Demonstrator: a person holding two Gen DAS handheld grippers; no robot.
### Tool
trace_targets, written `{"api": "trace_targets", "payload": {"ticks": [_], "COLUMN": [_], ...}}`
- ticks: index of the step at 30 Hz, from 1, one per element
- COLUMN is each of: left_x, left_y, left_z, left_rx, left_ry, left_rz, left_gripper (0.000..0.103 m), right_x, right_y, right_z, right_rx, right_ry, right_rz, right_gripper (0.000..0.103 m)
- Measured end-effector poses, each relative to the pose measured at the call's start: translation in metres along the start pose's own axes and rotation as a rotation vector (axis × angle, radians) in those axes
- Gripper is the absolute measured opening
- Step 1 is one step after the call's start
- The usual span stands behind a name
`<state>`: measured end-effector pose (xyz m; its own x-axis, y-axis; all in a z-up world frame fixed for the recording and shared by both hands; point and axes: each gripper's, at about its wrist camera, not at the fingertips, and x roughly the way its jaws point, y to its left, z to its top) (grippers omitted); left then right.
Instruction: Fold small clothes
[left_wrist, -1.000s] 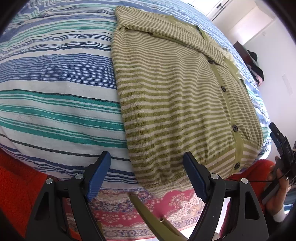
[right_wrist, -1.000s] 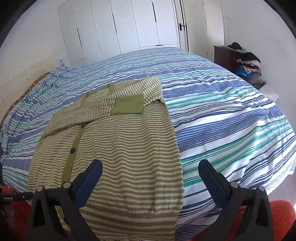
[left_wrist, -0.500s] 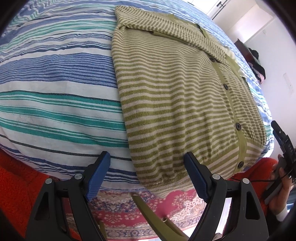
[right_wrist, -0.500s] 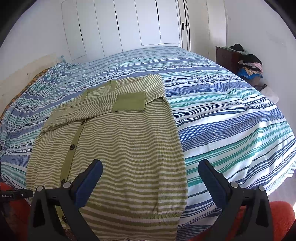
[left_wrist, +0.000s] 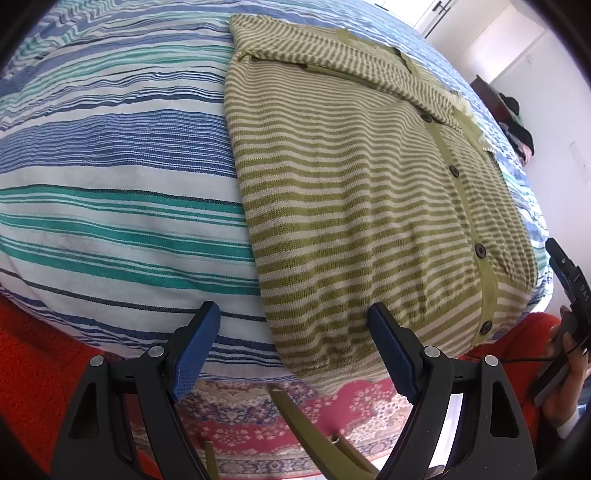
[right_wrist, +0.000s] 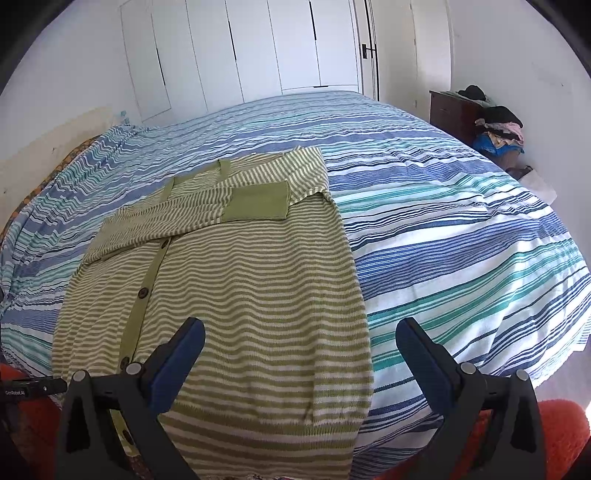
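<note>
A green and cream striped cardigan lies flat on the striped bedspread, buttoned, with its sleeves folded across the chest. Its hem hangs at the near edge of the bed. It also shows in the right wrist view, with a plain green cuff on top. My left gripper is open and empty, just short of the hem's left corner. My right gripper is open and empty, above the hem's right corner. The right gripper's body shows at the left wrist view's right edge.
The bedspread covers the whole bed. A red patterned rug lies below the bed's edge. White closet doors stand behind the bed. A dark dresser with piled clothes stands at the far right.
Both grippers have moved slightly forward toward the cardigan's hem. Both stay open and the cardigan has not moved.
</note>
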<state>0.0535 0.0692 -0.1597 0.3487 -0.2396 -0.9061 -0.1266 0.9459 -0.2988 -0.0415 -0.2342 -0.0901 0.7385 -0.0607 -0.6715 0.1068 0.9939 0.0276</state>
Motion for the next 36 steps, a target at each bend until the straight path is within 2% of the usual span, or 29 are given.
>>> {"api": "trace_targets", "payload": {"ticks": [36], "left_x": [0.0043], "left_y": [-0.0057], "left_z": [0.0007], "left_rx": [0.004], "left_ry": [-0.001], "left_rz": [0.005], "left_gripper": [0.086], "right_x": [0.0017], "right_y": [0.0012], "right_z": [-0.0011], "right_rx": [-0.003], "right_ry": [0.003], "right_rz": [-0.002], "right_gripper": [0.102]}}
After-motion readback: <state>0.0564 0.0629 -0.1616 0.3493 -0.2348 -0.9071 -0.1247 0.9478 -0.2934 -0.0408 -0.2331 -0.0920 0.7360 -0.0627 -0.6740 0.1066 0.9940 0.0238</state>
